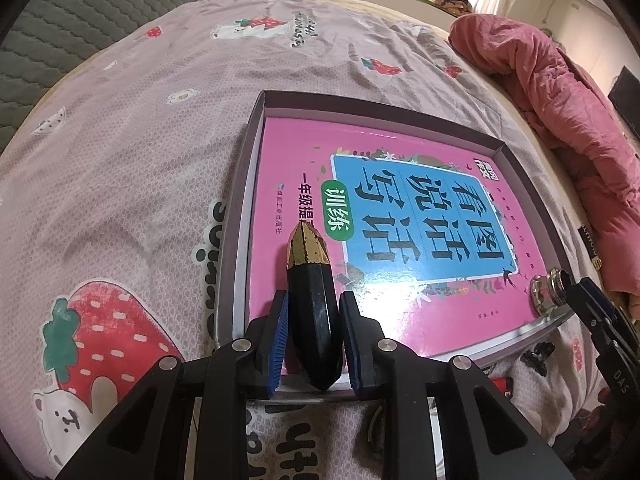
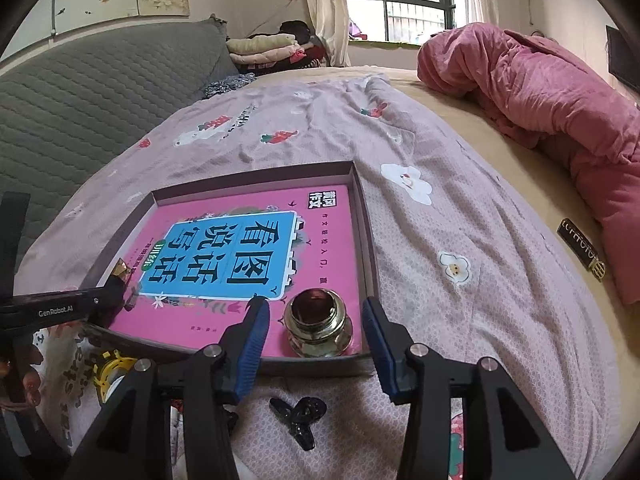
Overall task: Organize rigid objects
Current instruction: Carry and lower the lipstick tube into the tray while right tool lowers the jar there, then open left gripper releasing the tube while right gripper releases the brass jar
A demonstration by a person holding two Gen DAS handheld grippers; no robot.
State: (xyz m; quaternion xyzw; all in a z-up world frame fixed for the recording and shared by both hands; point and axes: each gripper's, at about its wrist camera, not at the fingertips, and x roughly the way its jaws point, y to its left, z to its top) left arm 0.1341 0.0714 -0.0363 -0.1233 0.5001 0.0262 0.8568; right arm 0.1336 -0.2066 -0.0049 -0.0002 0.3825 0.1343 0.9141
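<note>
A shallow grey box point(image 1: 240, 184) lies on the bed with a pink book point(image 1: 400, 216) inside it. My left gripper point(image 1: 314, 320) is shut on a black faceted piece with a gold tip point(image 1: 310, 280), held over the book's near left edge; its gold tip shows in the right wrist view point(image 2: 120, 270). A metal threaded fitting point(image 2: 318, 326) stands on the book at the box's near right corner. My right gripper point(image 2: 316, 320) is open, its blue pads on either side of the fitting, apart from it. The fitting also shows in the left wrist view point(image 1: 546, 290).
A small black three-lobed part point(image 2: 300, 414) lies on the sheet below the right gripper. A yellow-and-black round part point(image 2: 110, 370) lies near the box's left front. A pink quilt point(image 2: 540, 92) is bunched at the right. A grey headboard point(image 2: 80, 100) is at the left.
</note>
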